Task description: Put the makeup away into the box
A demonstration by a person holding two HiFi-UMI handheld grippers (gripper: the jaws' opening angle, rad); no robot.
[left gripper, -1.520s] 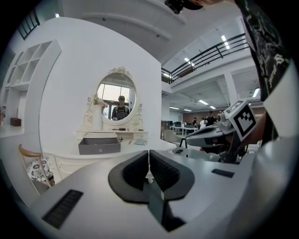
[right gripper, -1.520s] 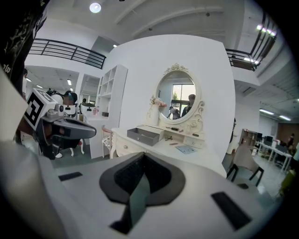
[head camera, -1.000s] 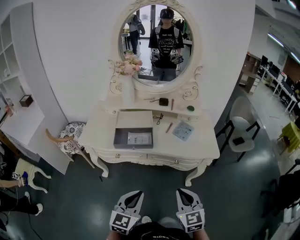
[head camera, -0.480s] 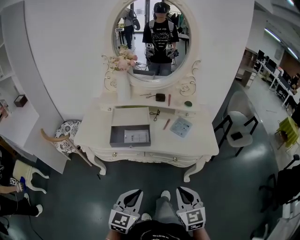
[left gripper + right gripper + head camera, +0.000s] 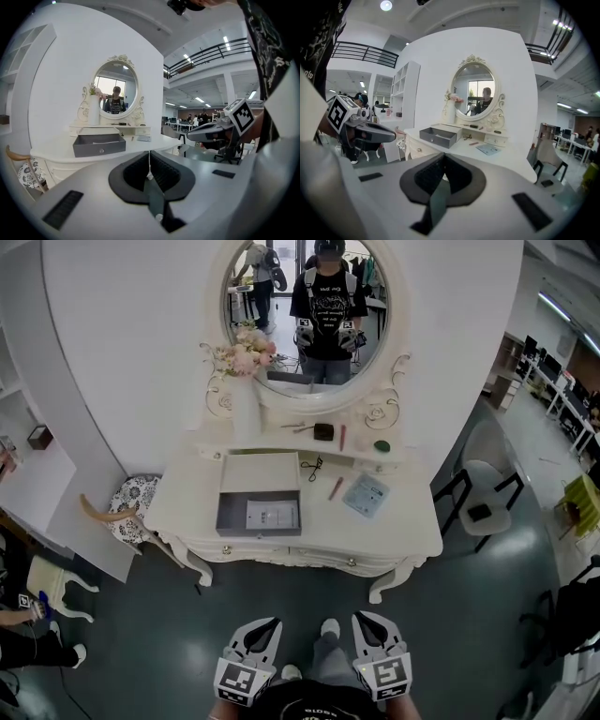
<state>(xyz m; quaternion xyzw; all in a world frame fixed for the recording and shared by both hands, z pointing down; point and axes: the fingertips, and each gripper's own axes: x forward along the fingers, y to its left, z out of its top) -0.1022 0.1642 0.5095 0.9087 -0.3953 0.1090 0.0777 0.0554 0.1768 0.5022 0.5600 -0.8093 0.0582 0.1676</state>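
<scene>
My left gripper (image 5: 261, 636), right gripper (image 5: 373, 630) both pressed together, held nothing, well apart from desk (image 5: 398, 538). Makeup stick (image 5: 336, 488) lay on desk near open grey box (image 5: 231, 512)

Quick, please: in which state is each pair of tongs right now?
Left tongs: closed, holding nothing.
Right tongs: closed, holding nothing.

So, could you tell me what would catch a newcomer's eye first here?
The white dressing table with its ornate oval mirror fills the head view's middle. An open grey box sits on its left half, a pink stick to its right. Below, the left gripper and right gripper are shut, empty.
</scene>
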